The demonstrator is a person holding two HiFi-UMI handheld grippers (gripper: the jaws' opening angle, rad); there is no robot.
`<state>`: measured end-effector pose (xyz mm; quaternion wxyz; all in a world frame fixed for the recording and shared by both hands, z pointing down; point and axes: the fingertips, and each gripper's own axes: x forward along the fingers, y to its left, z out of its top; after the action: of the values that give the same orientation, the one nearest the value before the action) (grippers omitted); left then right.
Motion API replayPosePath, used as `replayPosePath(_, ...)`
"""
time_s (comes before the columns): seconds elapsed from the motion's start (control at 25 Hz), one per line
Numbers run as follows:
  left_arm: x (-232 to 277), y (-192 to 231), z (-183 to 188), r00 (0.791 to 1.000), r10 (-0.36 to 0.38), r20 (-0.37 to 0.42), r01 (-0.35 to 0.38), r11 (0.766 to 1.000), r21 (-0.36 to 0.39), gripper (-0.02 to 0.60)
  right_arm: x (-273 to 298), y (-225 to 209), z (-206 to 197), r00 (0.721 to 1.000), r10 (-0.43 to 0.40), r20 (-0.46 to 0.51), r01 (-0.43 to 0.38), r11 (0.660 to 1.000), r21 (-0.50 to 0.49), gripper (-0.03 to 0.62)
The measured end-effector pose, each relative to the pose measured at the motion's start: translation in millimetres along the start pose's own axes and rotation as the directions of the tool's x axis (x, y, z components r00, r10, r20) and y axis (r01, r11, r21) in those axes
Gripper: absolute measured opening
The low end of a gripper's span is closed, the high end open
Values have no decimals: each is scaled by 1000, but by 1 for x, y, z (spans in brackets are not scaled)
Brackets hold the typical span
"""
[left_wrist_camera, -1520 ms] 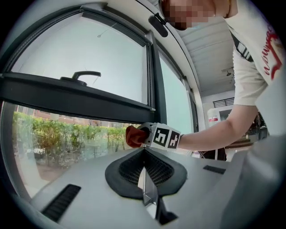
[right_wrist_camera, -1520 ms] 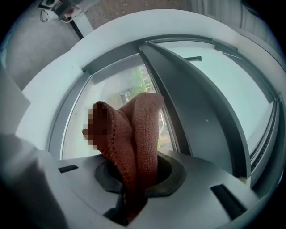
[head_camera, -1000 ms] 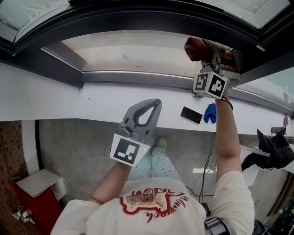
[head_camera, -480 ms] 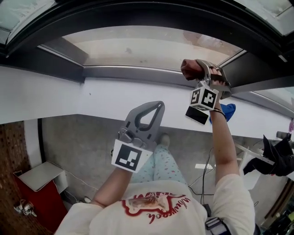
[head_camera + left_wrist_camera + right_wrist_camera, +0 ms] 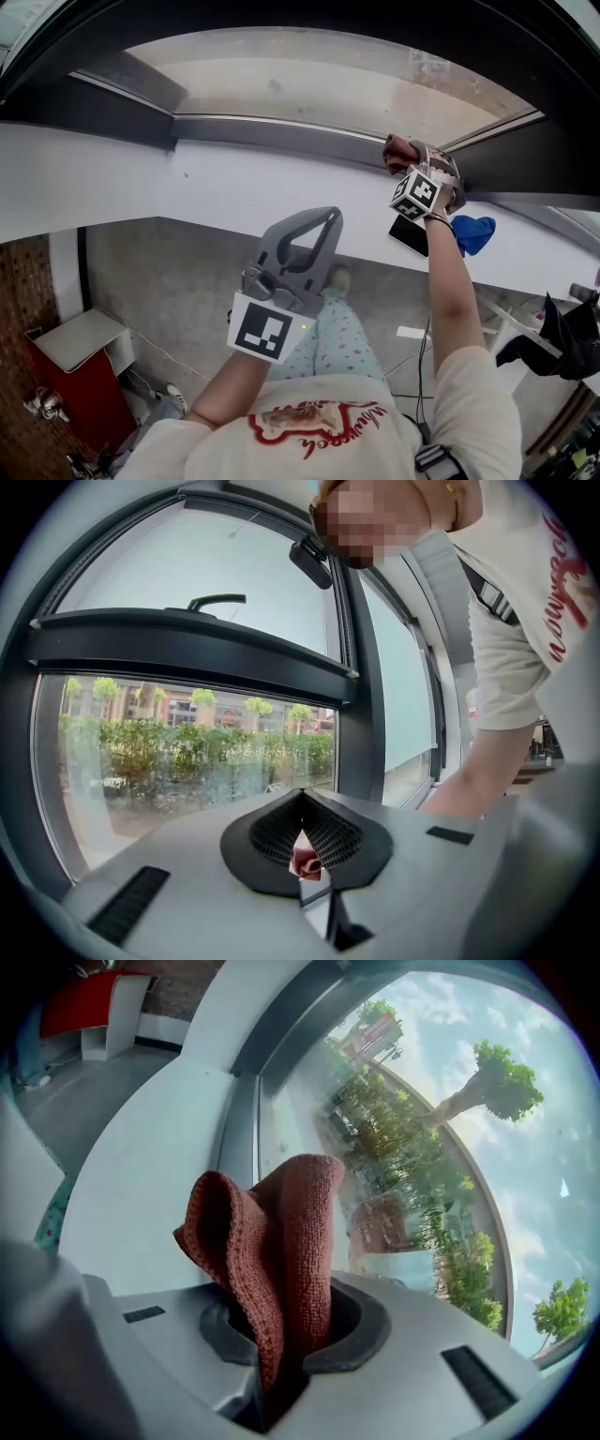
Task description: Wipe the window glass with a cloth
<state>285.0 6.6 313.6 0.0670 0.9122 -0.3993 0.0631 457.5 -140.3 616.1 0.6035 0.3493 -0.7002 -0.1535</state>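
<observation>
right hand-held gripper (image 5: pixel 281 1354) clamped on cloth (image 5: pixel 281 1232), folds bunched ahead of its jaws, near window glass (image 5: pixel 412 1147) lower edge | left hand-held gripper (image 5: pixel 305 860) jaws together, holding nothing | cloth likely soft, light, floppy: pinch the bunched middle

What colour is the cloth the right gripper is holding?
Reddish-brown, a rusty terracotta; the cloth shows best in the right gripper view.

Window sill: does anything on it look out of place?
Only mildly: a phone lies near the edge of the sill by the right claw, which holds the red cloth, and a crumpled blue cloth lies close by. Nothing looks spilled or broken.
</observation>
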Motion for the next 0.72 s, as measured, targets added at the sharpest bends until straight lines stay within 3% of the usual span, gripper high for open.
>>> replayPosePath(0.2, -9, -2, -12, 999, 0, -38, 2, 999, 34, 18, 36, 37, -20, 992, 96, -82, -95, 995, 9, 81)
replayPosePath(0.48, -14, 1, -16, 1000, 5, -29, -4, 999, 40, 18, 68, 56, -37, 964, 202, -173, -203, 979, 15, 81)
replayPosePath(0.72, -22, 5, -24, 999, 21, -30, -19, 999, 43, 18, 77, 60, -32, 956, 243, -166, -245, 969, 4, 81)
